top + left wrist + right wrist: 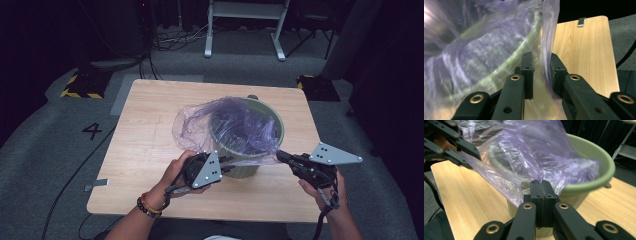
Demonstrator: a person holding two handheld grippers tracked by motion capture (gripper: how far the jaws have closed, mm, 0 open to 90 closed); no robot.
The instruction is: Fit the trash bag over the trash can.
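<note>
While pinched in the right claw, purple bag over green bin.

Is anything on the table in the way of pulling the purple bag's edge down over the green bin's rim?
Nothing visible blocks it. The purple bag drapes over the green bin, whose near rim is bare of anything else. The right gripper is shut on the film; the left gripper stands open around a fold.

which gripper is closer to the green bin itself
Left. The left gripper is right against the near wall of the green bin, fingers apart around the purple bag. The right gripper sits off the bin's side, shut on the bag's edge.
</note>
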